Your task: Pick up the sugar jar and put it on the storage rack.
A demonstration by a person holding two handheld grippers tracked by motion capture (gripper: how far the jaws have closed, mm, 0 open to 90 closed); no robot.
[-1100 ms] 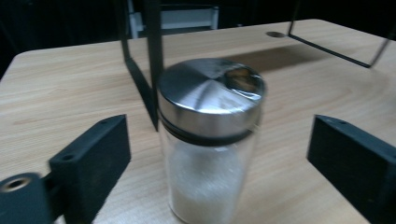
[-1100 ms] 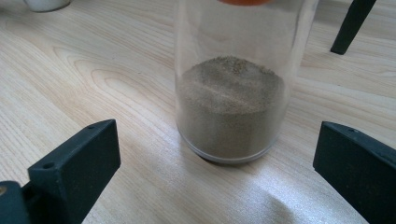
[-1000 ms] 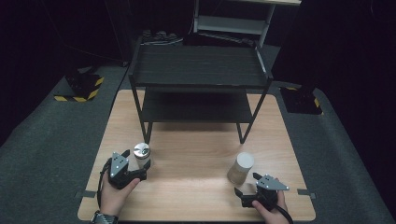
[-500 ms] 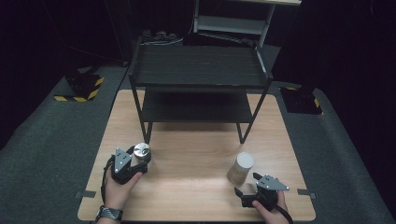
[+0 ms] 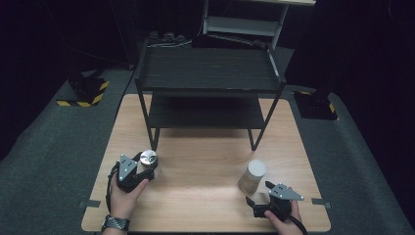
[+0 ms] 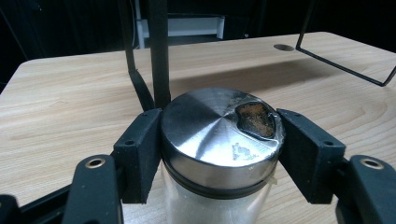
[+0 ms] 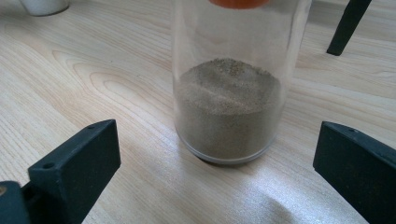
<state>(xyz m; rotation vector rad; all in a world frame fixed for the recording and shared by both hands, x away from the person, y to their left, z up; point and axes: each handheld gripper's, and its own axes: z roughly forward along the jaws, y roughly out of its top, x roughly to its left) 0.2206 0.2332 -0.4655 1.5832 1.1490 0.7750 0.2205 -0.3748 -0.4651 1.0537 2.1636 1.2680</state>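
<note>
Two jars stand on the desk [image 5: 205, 166], and each carries its own risk from here. The left hand-held gripper [image 6: 217, 144] has just been closing, and its pads [image 6: 142, 154] now press on either side of the steel-lidded jar [image 6: 219, 135], high up at the lid's rim rather than on the glass body. Gripped that high, the jar could swing or slip out if lifted quickly, and the hole in the lid could let the white powder spill if it tips. It also sits just beside a leg of the black shelf rack [image 5: 208, 83], so a careless lift might knock against it.

Over at the front right, the right hand-held gripper [image 7: 215, 163] stands wide open, its pads well apart on either side of the jar of brown powder [image 7: 233, 84] and touching nothing. If it closes off-centre, I reckon one pad would push that jar over before the other arrives.
</note>
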